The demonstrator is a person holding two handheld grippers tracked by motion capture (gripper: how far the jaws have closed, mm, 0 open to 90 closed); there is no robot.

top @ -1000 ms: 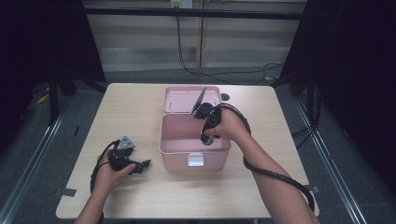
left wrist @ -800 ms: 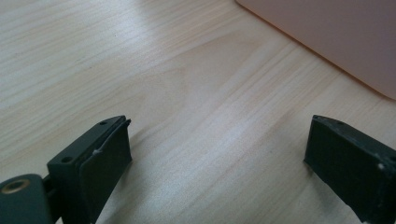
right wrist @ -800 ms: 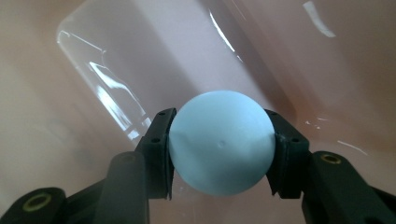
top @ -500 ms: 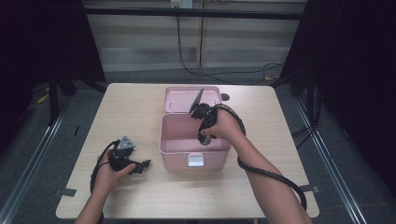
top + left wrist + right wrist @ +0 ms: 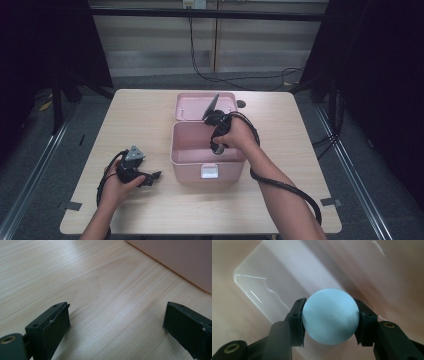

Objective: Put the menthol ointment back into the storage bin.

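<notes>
A pink box (image 5: pixel 207 155) stands in the middle of the light wooden tabletop (image 5: pixel 310 150), and its lid (image 5: pixel 195 106) is folded back behind it, lying open toward the far edge. A small dark round thing (image 5: pixel 241 104) lies on the tabletop just beside the right corner of the lid; what it is cannot be told. The right claw (image 5: pixel 216 146) points down into the open box, near its right wall, with the person's hand above it and the black cable (image 5: pixel 287 185) trailing along the forearm. In the right gripper view this claw is clenched on a light blue ball (image 5: pixel 330 316): the two black pads press on its left and right sides, and the ball sits between the tips, hiding what is directly under it. Below the ball lies a clear plastic piece with rounded corners (image 5: pixel 274 277) on the pink floor of the box; whether the ball touches it cannot be told. The left claw (image 5: pixel 153 177) rests low over the tabletop to the left of the box, well apart from the ball. In the left gripper view its jaws are released and wide, with only bare wood between them, and the wall of the box shows at the upper right.
</notes>
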